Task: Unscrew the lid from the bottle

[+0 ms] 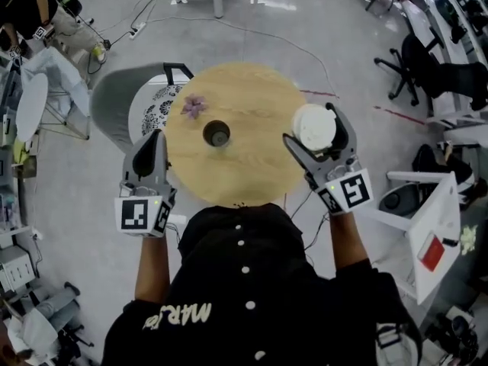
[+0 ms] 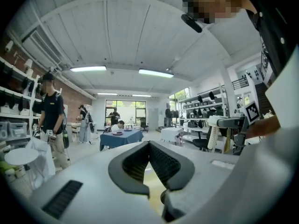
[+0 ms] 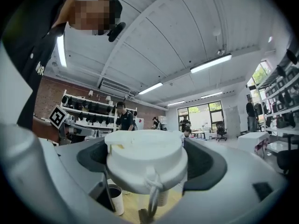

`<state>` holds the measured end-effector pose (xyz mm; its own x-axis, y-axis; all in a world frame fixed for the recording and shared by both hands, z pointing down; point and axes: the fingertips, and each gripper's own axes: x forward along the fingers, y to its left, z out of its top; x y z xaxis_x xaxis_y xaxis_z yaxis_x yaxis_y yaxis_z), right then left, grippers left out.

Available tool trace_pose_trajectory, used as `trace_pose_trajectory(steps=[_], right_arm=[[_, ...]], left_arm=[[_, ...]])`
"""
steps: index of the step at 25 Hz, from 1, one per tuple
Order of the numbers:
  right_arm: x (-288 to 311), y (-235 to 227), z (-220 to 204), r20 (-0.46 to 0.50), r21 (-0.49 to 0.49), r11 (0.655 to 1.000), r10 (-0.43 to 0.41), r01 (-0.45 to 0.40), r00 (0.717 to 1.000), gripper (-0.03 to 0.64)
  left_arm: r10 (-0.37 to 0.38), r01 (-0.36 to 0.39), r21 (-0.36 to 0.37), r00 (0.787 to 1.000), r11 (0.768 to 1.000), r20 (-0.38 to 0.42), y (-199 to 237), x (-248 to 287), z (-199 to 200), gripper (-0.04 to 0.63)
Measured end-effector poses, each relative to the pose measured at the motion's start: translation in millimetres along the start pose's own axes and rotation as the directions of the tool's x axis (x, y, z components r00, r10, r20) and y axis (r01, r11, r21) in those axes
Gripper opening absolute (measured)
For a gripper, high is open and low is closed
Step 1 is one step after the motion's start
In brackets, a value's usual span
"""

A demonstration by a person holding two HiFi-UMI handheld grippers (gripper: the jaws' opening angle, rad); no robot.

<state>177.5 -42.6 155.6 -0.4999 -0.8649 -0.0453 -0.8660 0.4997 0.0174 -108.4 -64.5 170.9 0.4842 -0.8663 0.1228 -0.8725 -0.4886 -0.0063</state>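
Note:
On the round wooden table (image 1: 252, 166) the bottle (image 1: 216, 133) stands upright near the middle, its dark mouth uncovered. My right gripper (image 1: 311, 122) hovers over the table's right edge, shut on the white lid (image 1: 316, 130), which is off the bottle. In the right gripper view the lid (image 3: 145, 153) fills the space between the jaws, a loop strap hanging from it, and the bottle (image 3: 114, 197) shows below on the left. My left gripper (image 1: 156, 137) is at the table's left edge, apart from the bottle; in the left gripper view the left gripper (image 2: 149, 146) is shut with nothing in it.
A small purple flower (image 1: 194, 106) lies on the table behind the bottle. A grey chair (image 1: 114, 101) stands against the table's left side. Office chairs (image 1: 427, 67) and a white stand (image 1: 435, 235) are on the right. Cables run across the floor behind.

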Motion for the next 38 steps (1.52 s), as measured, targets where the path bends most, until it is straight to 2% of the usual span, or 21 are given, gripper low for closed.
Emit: trace_pose_trajectory(steps=[3,6,11,17,26,38], right_arm=[[-8,-6,8,0.013,-0.012,1.000,-0.027,0.027,1.000,0.476],[-15,-10,11,-0.001,-0.024,0.998,-0.056,0.056,0.998,0.476],[-19,-10,20,0.030,-0.029,0.997,-0.071,0.072,0.997,0.476],[-24,-10,21,0.023,-0.042,0.995,-0.087,0.088,0.996,0.476],[-19,-10,24,0.042,-0.034,0.997,-0.074,0.075,0.996,0.476],[-12,-6,19,0.023,-0.034,0.998,-0.058,0.059,0.998,0.476]], left_arm=[[0.061,-0.060,-0.026,0.998,0.998,0.025,7,-9,13,0.005],[0.076,-0.075,-0.024,0.996,0.997,0.037,6,-16,20,0.005],[0.075,-0.074,-0.011,0.996,0.997,0.046,4,-21,25,0.005],[0.063,-0.063,-0.003,0.997,0.998,0.042,-3,-22,24,0.005],[0.042,-0.043,0.020,0.998,0.999,0.044,-13,-17,24,0.005],[0.055,-0.056,0.025,0.998,0.998,0.043,-7,-21,21,0.005]])
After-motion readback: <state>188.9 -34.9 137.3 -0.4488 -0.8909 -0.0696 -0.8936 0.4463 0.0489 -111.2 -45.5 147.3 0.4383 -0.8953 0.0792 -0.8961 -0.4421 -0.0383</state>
